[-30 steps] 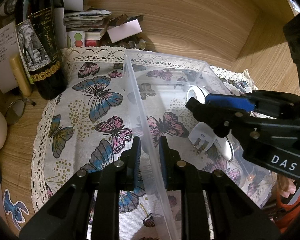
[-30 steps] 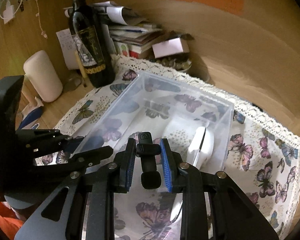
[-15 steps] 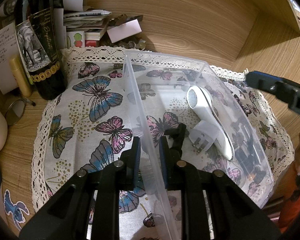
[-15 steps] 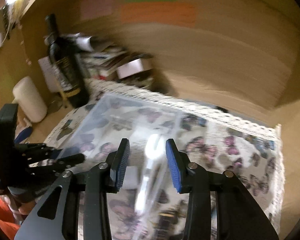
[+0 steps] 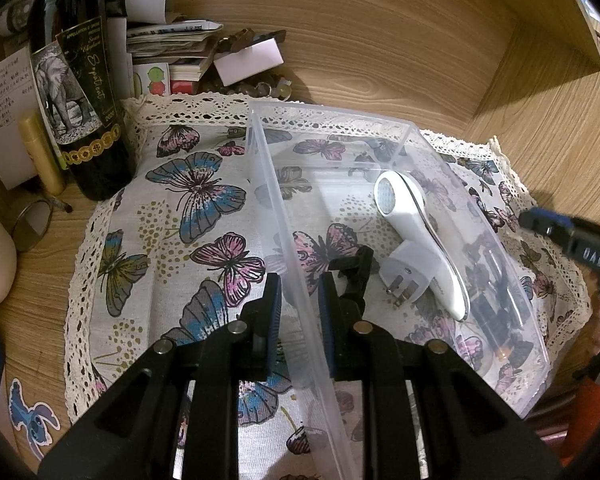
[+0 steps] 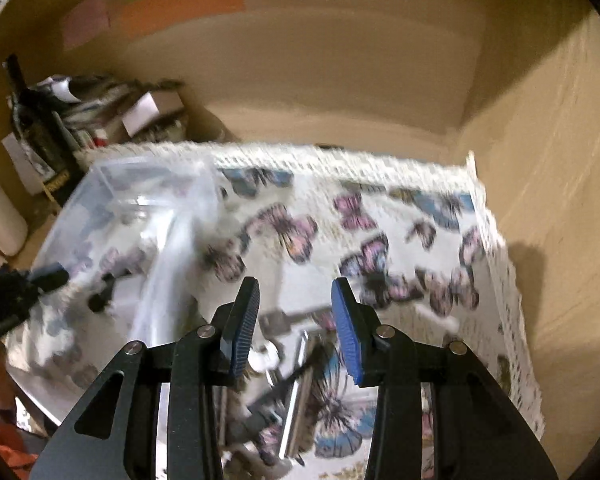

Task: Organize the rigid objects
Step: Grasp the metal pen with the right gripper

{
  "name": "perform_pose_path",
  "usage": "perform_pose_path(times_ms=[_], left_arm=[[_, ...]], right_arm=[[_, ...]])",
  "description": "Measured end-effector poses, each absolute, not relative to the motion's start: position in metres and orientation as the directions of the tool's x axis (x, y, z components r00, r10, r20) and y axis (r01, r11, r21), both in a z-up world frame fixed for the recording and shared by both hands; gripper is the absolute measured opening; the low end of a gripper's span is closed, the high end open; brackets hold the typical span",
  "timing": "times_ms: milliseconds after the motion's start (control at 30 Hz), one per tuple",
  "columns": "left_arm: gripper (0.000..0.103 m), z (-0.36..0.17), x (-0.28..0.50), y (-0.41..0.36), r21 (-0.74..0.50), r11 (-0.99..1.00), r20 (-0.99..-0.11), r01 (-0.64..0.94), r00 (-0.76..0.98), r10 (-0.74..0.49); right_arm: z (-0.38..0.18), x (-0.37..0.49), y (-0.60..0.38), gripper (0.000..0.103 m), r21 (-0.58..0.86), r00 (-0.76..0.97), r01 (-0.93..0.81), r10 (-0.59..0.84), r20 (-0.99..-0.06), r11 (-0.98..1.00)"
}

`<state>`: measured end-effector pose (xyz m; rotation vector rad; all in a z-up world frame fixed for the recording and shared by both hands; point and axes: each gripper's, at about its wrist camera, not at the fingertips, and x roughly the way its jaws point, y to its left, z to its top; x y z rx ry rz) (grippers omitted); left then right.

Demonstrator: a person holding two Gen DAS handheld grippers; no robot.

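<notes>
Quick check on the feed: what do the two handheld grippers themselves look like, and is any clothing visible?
Both grippers are black angular plastic with cut-out slots and silver pivot pins. The left gripper and right gripper carry ribbed blue pads on their fingers. The right one's side shows white lettering, mirrored and hard to read, in the left wrist view. Orange clothing shows at the frame edge.

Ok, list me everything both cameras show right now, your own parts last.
clear plastic bin: 1, transparent, on the cloth
white handheld device: 1, white, inside the bin
black clip: 1, black, inside the bin by the near wall
butterfly cloth: 1, white with lace edge, on the wooden surface
wine bottle: 1, dark, left of the cloth
paper stack: 1, mixed, back left
blurred items: count unclear, on the cloth outside the bin
left gripper: black, clamped on the bin wall
right gripper: black, open, empty
</notes>
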<state>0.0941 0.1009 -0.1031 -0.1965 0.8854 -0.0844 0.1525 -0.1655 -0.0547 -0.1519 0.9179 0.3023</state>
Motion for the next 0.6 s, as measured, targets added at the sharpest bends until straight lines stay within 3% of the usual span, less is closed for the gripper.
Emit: perform_pose_path(times_ms=[300, 467, 600], left_arm=[[0.019, -0.103, 0.094, 0.104, -0.210, 0.978, -0.760, -0.007, 0.631, -0.159], [0.019, -0.103, 0.094, 0.105, -0.208, 0.978, -0.760, -0.007, 0.631, -0.157], [0.019, -0.103, 0.093, 0.104, -0.210, 0.978, -0.759, -0.006, 0.631, -0.159]], right_arm=[[-0.104, 0.143, -0.181, 0.034, 0.049, 0.463, -0.285, 0.182, -0.867, 0.957], [-0.115, 0.140, -0.182, 0.015, 0.020, 0.473, -0.273, 0.152, -0.868, 0.962], [-0.106, 0.140, -0.184, 0.015, 0.016, 0.502, -0.262, 0.151, -0.851, 0.965]])
